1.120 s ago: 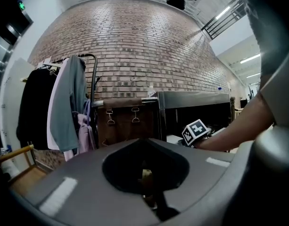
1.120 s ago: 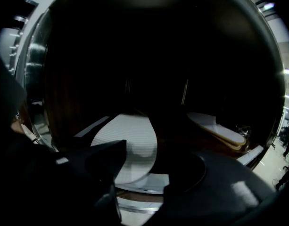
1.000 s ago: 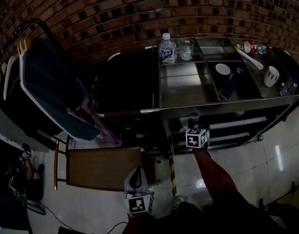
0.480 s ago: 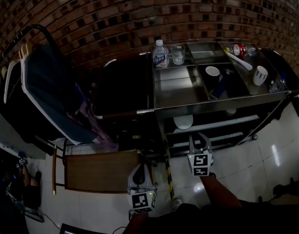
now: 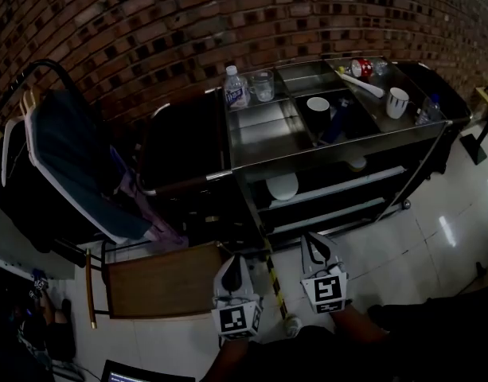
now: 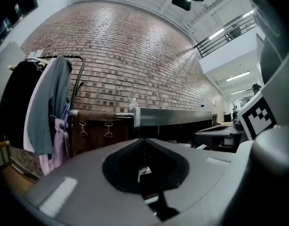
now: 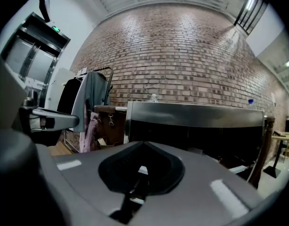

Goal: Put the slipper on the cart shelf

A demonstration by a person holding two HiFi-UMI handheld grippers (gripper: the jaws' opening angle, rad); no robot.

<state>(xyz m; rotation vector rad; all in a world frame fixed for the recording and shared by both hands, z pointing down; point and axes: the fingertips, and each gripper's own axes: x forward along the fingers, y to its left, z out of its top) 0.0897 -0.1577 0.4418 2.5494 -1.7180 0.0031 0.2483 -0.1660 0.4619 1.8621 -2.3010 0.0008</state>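
Observation:
A pale slipper (image 5: pixel 282 186) lies on the middle shelf of the steel cart (image 5: pixel 339 145), under the top tray. Both grippers hang low over the floor in front of the cart, well short of the slipper. My right gripper (image 5: pixel 311 237) is shut and empty; in the right gripper view its jaws (image 7: pixel 143 145) meet at a point aimed at the cart (image 7: pixel 196 114). My left gripper (image 5: pixel 233 259) beside it is also shut with nothing in it, and its joined jaws (image 6: pixel 143 140) face the cart's left end (image 6: pixel 177 117).
The cart top holds a water bottle (image 5: pixel 236 90), a glass (image 5: pixel 264 86), two mugs (image 5: pixel 318 106) and other small items. A clothes rack with garments (image 5: pixel 68 165) stands at left, a dark case (image 5: pixel 184 146) beside the cart, a wooden board (image 5: pixel 160 281) on the floor.
My right gripper has drawn back from the cart's shelf towards me and its jaws have closed empty. The pale slipper stays on the shelf. The head view has swung right.

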